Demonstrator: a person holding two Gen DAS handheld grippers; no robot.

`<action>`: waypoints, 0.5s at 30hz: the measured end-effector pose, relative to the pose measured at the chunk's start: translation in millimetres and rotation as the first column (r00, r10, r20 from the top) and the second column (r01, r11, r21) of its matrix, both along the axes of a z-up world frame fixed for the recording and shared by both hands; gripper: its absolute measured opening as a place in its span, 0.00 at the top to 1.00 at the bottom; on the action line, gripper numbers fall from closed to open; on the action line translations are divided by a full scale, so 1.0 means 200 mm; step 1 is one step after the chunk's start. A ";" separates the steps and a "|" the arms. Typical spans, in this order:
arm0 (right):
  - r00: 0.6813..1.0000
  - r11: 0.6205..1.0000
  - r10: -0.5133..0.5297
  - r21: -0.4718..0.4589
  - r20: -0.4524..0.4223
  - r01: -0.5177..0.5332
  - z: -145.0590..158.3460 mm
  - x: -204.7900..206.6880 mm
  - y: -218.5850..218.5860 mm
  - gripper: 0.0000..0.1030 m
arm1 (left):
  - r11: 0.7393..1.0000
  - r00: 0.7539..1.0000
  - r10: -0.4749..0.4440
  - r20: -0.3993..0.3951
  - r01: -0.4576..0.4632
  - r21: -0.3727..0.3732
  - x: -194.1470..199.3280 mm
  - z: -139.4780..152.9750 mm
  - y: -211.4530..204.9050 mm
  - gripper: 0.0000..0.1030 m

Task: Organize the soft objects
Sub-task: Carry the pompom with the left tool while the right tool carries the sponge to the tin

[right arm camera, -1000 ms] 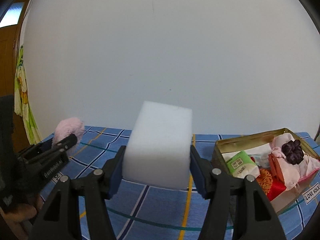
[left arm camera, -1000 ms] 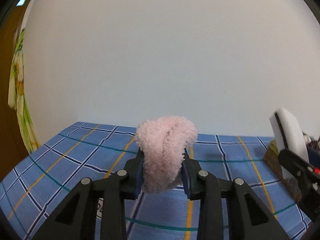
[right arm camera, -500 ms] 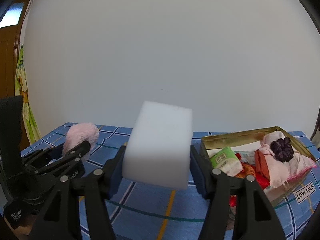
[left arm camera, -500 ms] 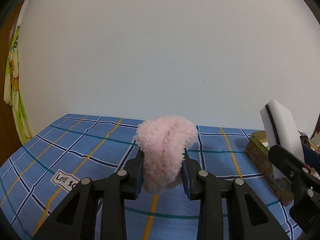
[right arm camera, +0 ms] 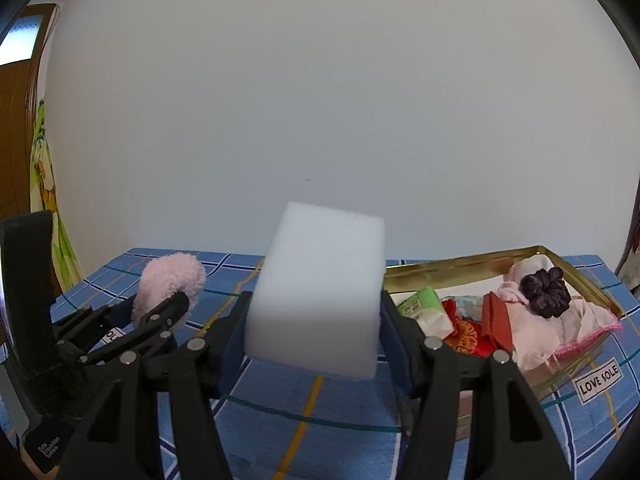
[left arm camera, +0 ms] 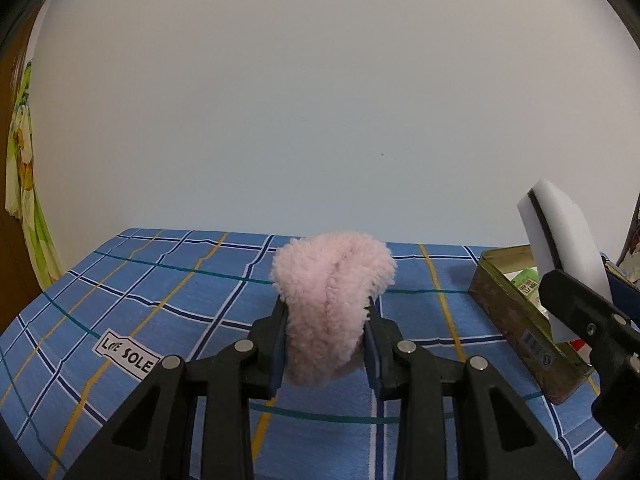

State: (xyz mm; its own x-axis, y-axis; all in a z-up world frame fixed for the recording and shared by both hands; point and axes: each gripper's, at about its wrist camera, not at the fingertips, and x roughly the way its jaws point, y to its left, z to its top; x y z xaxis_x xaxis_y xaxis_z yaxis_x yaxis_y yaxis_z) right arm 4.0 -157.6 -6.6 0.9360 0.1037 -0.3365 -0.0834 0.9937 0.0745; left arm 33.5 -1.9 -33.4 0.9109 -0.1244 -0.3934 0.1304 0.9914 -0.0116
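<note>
The left claw (left arm camera: 325, 340) grips a fluffy pink plush pad (left arm camera: 332, 300) at lower centre. The right claw (right arm camera: 314, 336) clamps a white foam block (right arm camera: 318, 296), held aloft probably for the gold metal tin (right arm camera: 460, 272) at right.

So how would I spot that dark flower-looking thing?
Find the gold tin on the blue checked tablecloth. At its far right end, on pale pink cloth, sits a dark purple scrunchie, the only dark, ruffled item there.
</note>
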 end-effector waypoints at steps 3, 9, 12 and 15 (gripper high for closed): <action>1.000 1.000 -0.001 -0.005 0.002 0.001 0.01 -0.02 0.00 0.41 | 1.000 1.000 -0.002 -0.001 0.002 -0.006 0.00 0.00 -0.01 0.66; 0.999 0.999 -0.019 -0.046 0.032 0.021 0.01 -0.07 -0.02 0.41 | 1.000 1.000 -0.014 -0.002 0.014 -0.020 0.01 -0.02 0.00 0.66; 0.998 0.997 -0.026 -0.066 0.057 0.029 0.02 -0.10 -0.02 0.41 | 0.999 1.000 -0.031 -0.003 0.031 -0.018 0.02 -0.03 -0.01 0.66; 0.997 0.996 -0.032 -0.075 0.069 0.037 0.03 -0.12 -0.05 0.41 | 0.998 0.999 -0.049 -0.007 0.049 -0.032 0.03 -0.04 -0.02 0.66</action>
State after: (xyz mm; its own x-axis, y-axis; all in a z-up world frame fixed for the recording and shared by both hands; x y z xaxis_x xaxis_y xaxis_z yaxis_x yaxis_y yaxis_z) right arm -20.7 -167.5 -0.2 0.9595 0.0472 -0.2776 -0.0509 0.9987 -0.0062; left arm 38.9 -6.3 -40.5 0.9004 -0.1815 -0.3955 0.1785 0.9829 -0.0446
